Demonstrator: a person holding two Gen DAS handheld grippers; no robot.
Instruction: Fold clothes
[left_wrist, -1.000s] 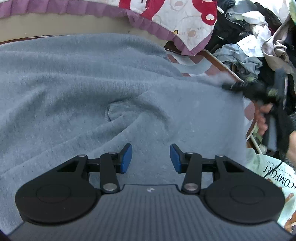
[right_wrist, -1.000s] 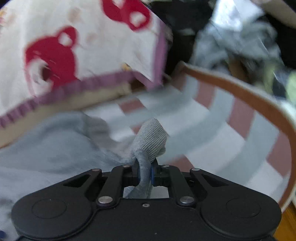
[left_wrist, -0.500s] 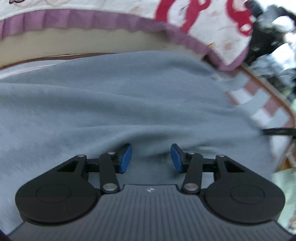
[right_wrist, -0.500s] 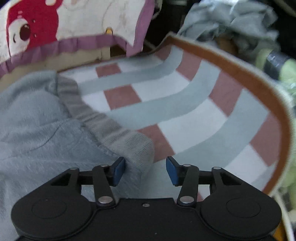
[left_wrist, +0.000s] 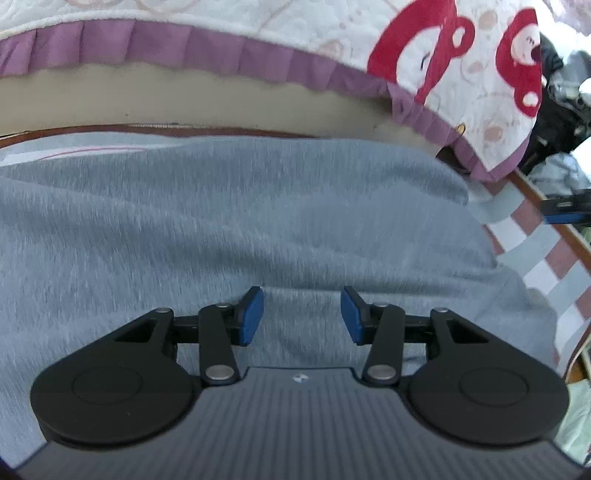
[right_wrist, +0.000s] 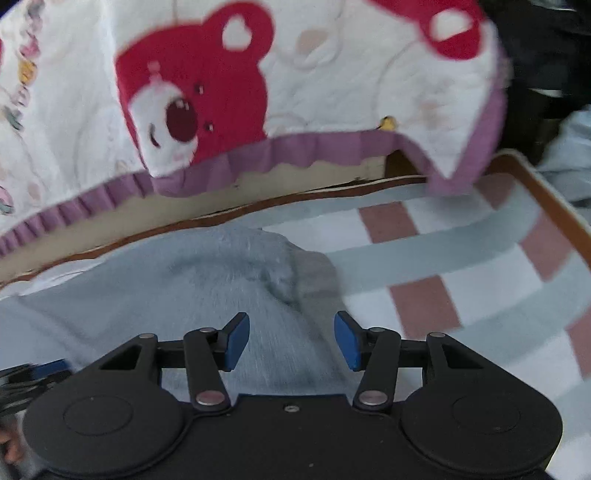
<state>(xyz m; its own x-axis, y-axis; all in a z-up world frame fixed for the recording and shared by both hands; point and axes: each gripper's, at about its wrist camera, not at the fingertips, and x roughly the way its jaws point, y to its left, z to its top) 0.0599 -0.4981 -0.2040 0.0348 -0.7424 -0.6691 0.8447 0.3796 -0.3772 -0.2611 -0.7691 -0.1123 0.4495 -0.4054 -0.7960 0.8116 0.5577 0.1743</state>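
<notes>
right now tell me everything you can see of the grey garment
The grey garment is a soft, fleecy-looking knit, spread in low folds over the checked mat. A ribbed cuff end lies on the mat near the quilt's purple frill. Both tools hover above it with nothing between their pads; the right tool is opening.

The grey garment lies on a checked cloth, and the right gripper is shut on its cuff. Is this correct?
Not quite. The grey garment does lie on the checked cloth, but the right gripper grips nothing: the right wrist view shows its jaws apart and opening, pads clear of the fabric.
</notes>
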